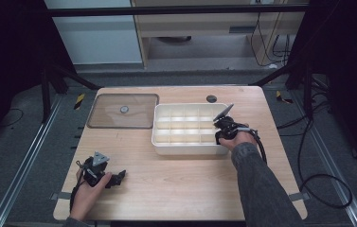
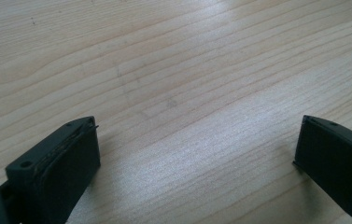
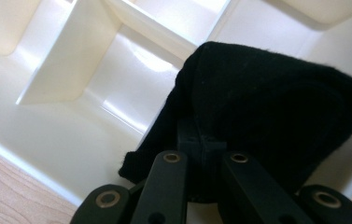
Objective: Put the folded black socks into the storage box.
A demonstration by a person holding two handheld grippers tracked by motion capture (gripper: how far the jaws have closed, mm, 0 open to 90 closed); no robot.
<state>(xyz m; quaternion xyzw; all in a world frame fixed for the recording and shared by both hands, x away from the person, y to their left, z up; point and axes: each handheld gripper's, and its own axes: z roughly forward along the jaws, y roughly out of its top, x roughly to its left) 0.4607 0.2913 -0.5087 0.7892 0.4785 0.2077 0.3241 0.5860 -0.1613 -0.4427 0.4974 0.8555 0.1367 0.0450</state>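
A white tray (image 1: 185, 149) divided into several compartments stands on the wooden table (image 1: 181, 184), right of centre. My right gripper (image 1: 224, 128) hangs over the tray's front right corner. In the right gripper view its jaws are shut (image 3: 204, 144) on a black piece of cloth (image 3: 267, 102), which hangs above a compartment of the tray (image 3: 71, 79). My left gripper (image 1: 118, 178) rests low over the table near the front left. In the left gripper view it is wide open (image 2: 197, 154) with bare wood (image 2: 173, 70) between the jaws.
A clear, tinted lid (image 1: 123, 111) with a round knob lies flat on the table just left of the tray. A small dark round hole (image 1: 211, 99) sits behind the tray. Black cables (image 1: 308, 179) trail over the floor to the right.
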